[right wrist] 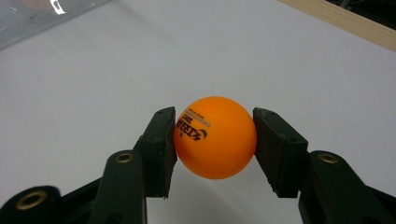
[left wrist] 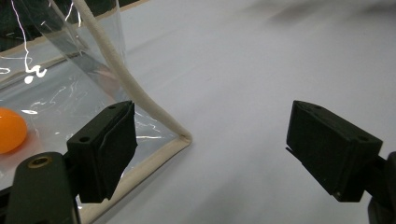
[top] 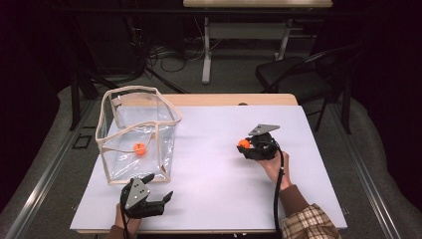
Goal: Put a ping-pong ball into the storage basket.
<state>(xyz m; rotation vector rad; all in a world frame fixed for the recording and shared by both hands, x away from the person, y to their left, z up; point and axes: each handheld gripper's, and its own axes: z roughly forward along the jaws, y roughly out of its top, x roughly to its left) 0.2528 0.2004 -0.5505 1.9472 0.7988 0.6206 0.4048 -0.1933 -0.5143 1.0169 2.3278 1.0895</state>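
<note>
right gripper (right wrist: 215, 144) pinching orange ball (right wrist: 215, 137) over the white table (top: 214, 164). left gripper (left wrist: 210, 154) spread wide beside clear bag (top: 137, 132). next, likely: carry ball over the bag's rim, release.

Dark room, grey floor, black chair (top: 293, 74) behind the table (top: 224, 99).

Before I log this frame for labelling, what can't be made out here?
- Small print on the orange ball held by the right tool: right gripper view, too small.
- The ball in the bag: left gripper view, cut off by the frame's left edge.
- Dark floor behind the table: high view, too dim.
</note>
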